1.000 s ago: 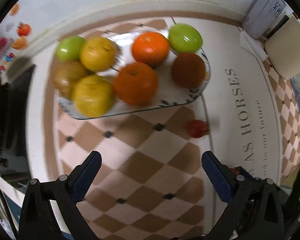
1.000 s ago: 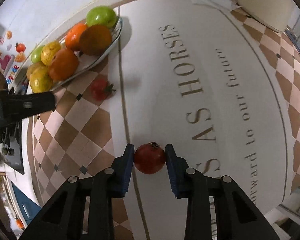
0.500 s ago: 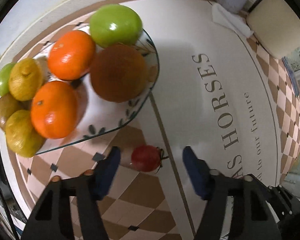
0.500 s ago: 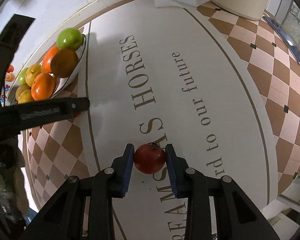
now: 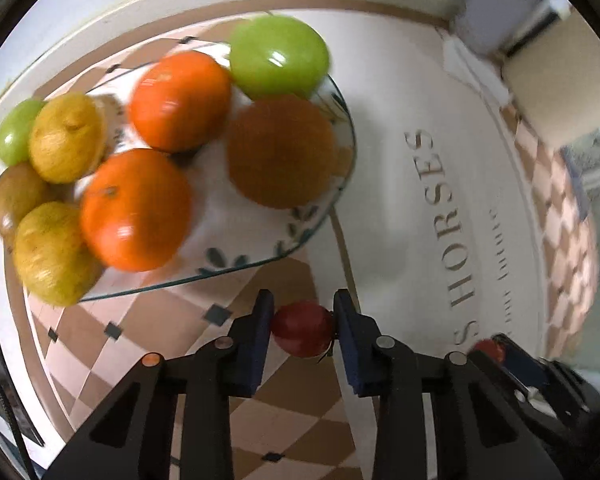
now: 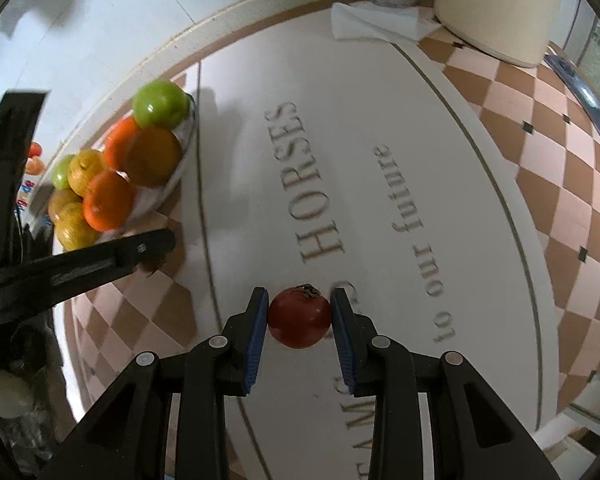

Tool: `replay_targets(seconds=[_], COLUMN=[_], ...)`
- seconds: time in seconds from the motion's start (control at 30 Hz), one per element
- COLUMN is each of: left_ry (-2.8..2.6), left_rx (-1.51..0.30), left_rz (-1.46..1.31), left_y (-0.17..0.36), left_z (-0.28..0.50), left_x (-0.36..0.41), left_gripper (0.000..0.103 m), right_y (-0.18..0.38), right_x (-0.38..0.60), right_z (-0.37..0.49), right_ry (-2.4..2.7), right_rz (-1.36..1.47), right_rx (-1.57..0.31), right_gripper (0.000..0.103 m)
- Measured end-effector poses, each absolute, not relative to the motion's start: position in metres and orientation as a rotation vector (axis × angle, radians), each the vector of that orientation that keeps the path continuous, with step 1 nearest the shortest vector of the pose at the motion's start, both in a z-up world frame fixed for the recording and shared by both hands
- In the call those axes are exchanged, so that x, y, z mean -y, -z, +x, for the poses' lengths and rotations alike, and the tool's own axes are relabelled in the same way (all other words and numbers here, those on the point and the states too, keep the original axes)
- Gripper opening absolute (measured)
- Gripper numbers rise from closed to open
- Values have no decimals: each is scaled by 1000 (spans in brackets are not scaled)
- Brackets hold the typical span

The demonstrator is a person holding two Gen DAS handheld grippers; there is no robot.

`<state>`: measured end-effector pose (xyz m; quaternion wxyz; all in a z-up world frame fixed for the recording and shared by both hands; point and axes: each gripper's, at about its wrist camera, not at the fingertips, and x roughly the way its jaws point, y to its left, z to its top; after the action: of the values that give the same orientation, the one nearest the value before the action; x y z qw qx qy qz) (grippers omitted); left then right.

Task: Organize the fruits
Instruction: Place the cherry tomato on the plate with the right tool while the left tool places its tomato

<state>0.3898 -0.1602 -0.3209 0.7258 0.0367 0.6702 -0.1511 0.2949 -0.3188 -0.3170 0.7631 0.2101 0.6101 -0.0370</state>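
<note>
Jaws on the left gripper [image 5: 303, 330] are now shut on a small red tomato [image 5: 303, 329]. Half a second ago these jaws were wide apart with the tomato sitting loose between them on the counter [image 5: 400, 184]. So the grab has just happened. I cannot tell if the tomato is off the counter yet, and the left view is blurry.

Jaws on the right gripper [image 6: 299, 316] are clamped on a second red tomato [image 6: 299, 317], the same as a second ago. It hangs above the big letters on the white mat [image 6: 360, 152], well apart from the plate.

The plate [image 5: 260, 256] sits just beyond the left gripper. It is nearly full. It holds a green apple [image 5: 278, 56], two oranges [image 5: 180, 100], a brown fruit [image 5: 280, 152], yellow fruits [image 5: 66, 136] and one more green one at the far end.

Now both tomatoes are held, so I think the next job is to put them on the plate. The bare white spot near the front rim looks like the best place. A round tomato could roll off there, so it should go down gently
</note>
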Motion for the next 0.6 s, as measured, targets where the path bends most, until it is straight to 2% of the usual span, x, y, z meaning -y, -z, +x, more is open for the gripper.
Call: replay_targets(seconds=[0.23,0.33,0.6], left_ry=[326,313,280], left_rx=[-1437,-1431,-1488], left_rz=[-102,-149,-146], left_y=[269,262,274], left_z=[414,426,460], left_x=[119,112,111], left_gripper=[28,28,29], right_y=[326,334,346], right_x=[317,306,272], right_z=[334,357,403], right_ry=[-76,-167,-275], right_rz=[731,838,883], right_rx=[-1295,-1282,-1289], right_gripper=[34,34,34])
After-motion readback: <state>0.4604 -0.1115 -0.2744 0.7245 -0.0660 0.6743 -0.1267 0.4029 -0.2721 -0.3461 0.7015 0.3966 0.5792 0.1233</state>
